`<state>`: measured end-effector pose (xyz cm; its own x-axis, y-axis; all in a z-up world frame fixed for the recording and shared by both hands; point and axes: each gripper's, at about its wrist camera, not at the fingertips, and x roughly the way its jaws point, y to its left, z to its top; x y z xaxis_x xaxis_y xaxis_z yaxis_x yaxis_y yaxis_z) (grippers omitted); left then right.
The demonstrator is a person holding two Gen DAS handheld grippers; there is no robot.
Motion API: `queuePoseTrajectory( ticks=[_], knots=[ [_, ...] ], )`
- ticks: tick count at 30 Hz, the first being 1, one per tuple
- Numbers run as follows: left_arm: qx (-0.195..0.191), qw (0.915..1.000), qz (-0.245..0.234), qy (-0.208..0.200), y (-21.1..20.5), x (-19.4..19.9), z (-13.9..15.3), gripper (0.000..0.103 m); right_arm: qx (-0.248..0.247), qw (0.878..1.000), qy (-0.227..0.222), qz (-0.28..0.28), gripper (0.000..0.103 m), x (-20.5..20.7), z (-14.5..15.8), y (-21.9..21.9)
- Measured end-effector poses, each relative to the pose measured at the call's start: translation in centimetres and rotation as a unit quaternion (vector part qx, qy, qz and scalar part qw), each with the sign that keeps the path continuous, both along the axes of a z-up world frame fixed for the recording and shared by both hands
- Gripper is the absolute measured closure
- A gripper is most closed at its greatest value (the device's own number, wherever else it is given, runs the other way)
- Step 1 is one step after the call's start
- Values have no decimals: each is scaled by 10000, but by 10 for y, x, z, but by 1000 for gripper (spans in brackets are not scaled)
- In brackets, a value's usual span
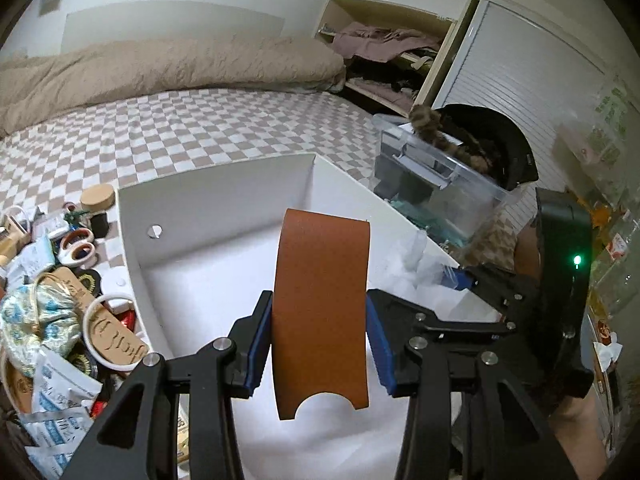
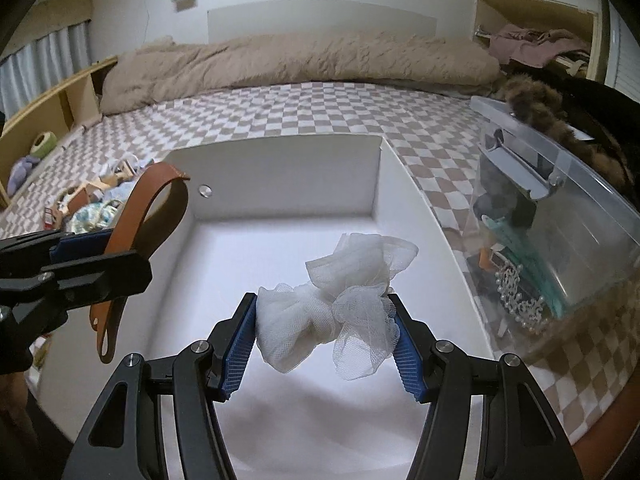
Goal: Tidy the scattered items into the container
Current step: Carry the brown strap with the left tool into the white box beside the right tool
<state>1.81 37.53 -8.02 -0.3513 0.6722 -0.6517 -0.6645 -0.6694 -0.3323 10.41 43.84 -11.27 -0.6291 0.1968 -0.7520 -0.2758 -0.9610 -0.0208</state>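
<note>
1. Step in hand looks like the drop-off: both grippers hang over the white box (image 2: 280,184) on the checkered bed (image 2: 280,108), each with something in it.
2. Left gripper (image 1: 318,336) is pinching a brown leather strap (image 1: 322,312), looped over with the loose end dangling above the left side of the box floor.
3. Right gripper (image 2: 324,340) is squeezed onto a white mesh bundle (image 2: 340,300), held above the near middle of the box.
4. Box seems empty inside so far, so I'd guess this is early on.
5. Plenty of scattered items (image 1: 56,304) sit piled just left of the box, and a clear plastic bin (image 2: 560,232) stands on the right.
6. Next move probably calls for lowering a bit, then letting the jaws spread so both things land inside, not on the rim.
</note>
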Motion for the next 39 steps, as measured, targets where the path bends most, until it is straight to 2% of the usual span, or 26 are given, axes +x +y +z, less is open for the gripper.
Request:
queuePoseTrajectory(
  ticks=[5,7,11,14,22,30,39],
  knots=[
    [-189,9998,-12,-56,11,-10,-8,59,189,9993,-289,145,40,-10,-8,-1],
    [-229,9996,-56,-159,14,-13,-11,59,128,9991,-345,207,40,-12,-11,2],
    [-578,9981,-19,-200,18,-16,-18,59,-50,9991,-310,291,40,-9,-10,7],
    [-754,9963,-138,-397,22,-17,-26,59,-156,9984,-429,339,40,-9,-13,6],
    [-1379,9882,-429,-510,40,-13,-41,59,-541,9932,-831,612,40,-12,-21,5],
    [-1599,9813,-795,-713,48,-10,-53,59,-756,9852,-1239,912,41,-14,-29,0],
    [-1603,9807,-857,-725,47,-9,-56,59,-746,9803,-1543,983,41,-15,-34,0]
  ],
)
